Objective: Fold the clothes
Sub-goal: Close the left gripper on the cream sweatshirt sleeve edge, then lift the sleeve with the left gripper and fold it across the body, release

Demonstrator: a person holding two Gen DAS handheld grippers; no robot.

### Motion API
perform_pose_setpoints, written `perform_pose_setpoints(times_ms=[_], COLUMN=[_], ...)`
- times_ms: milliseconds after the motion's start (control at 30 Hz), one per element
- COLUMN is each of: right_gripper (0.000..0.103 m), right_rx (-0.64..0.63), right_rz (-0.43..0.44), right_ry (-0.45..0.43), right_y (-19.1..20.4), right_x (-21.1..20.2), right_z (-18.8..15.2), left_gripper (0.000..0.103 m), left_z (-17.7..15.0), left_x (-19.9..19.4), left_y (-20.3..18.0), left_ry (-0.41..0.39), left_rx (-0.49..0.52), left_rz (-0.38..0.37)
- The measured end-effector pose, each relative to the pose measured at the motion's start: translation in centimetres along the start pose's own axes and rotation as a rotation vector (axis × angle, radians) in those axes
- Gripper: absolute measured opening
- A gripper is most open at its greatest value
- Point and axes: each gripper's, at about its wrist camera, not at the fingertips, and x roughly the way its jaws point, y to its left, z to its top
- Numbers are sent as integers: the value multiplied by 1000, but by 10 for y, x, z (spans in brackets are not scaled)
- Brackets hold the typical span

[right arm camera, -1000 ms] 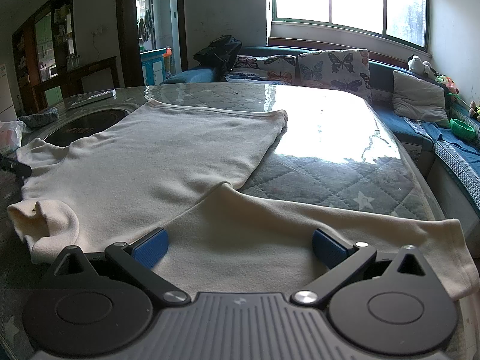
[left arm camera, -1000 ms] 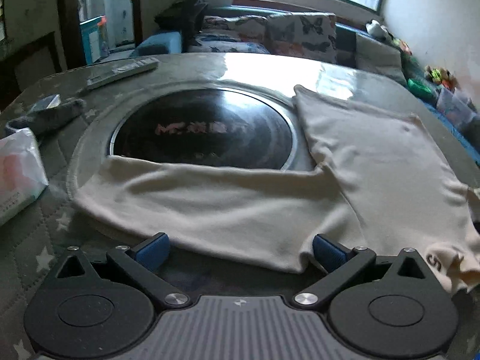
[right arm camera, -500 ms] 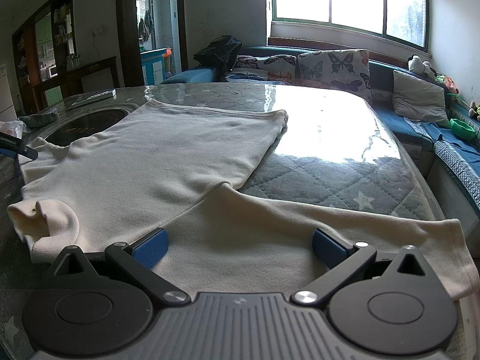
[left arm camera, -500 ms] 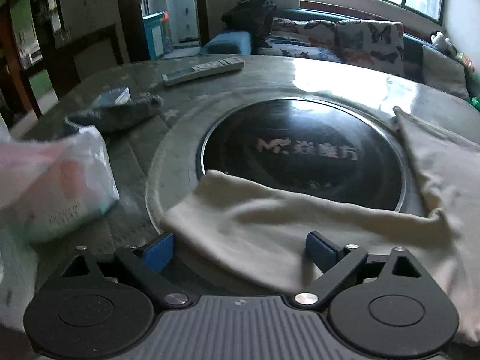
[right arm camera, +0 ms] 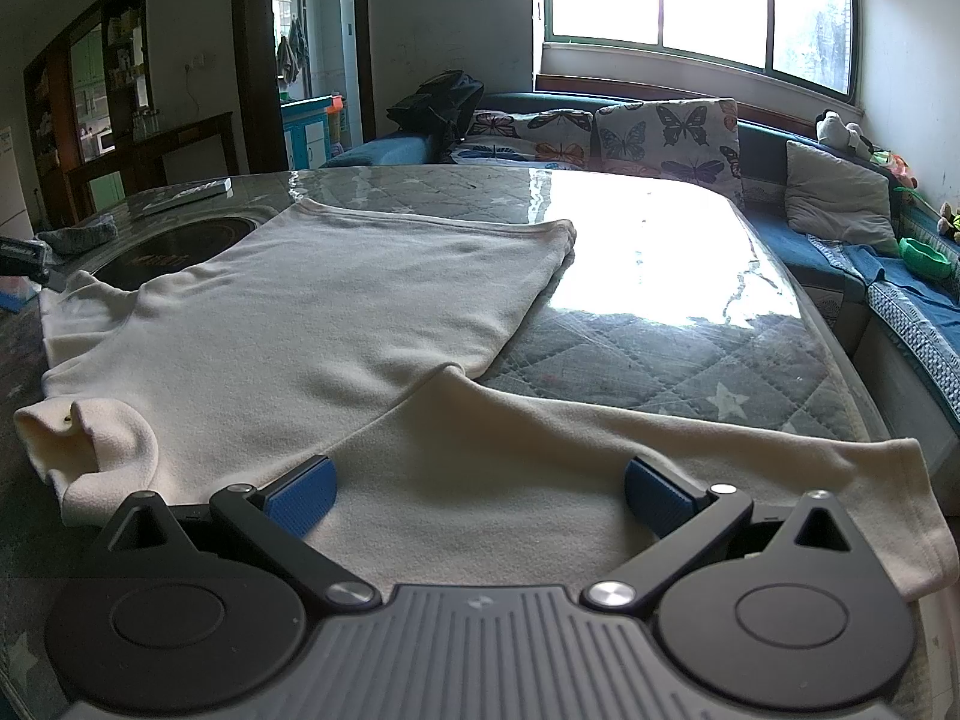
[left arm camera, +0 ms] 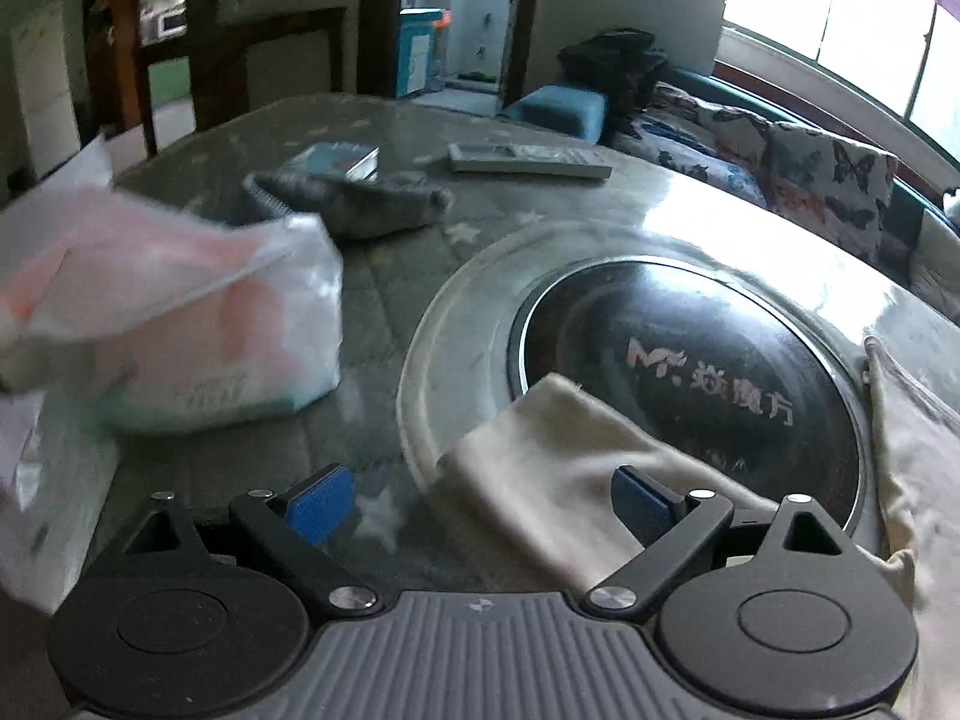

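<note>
Holding my left gripper (left arm camera: 480,501) wide open by the sleeve end (left arm camera: 540,450), and my right gripper (right arm camera: 477,495) wide open over the other sleeve (right arm camera: 600,480), I see the cream shirt (right arm camera: 312,312) flat on the desk (right arm camera: 690,348). I think I must pinch each sleeve next and fold it in.

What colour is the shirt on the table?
Cream, plain; the shirt shows best in the right wrist view.

Matt, fleecy cream cloth shirt (right arm camera: 312,324) on glossy quilted table (right arm camera: 690,324)

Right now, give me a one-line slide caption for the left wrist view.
Open left gripper poised at the cream shirt's sleeve end, beside the black round hob.
</note>
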Motion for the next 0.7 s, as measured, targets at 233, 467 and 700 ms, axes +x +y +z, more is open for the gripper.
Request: perform_pose_setpoints(times_ms=[233,467,700], right_gripper=[103,103,103], right_rx=[0,0,-2], right_rz=[0,0,-1], right_ry=[0,0,1], right_y=[0,0,0], right_x=[0,0,0], right_z=[0,0,0], left_gripper=[64,22,9], left_z=[-2,0,7], left_x=[1,3,-9], left_y=[-10,-13,-15], left_ry=[-39,-64,-58], left_rx=[49,75,22], left_rz=[55,70,-28])
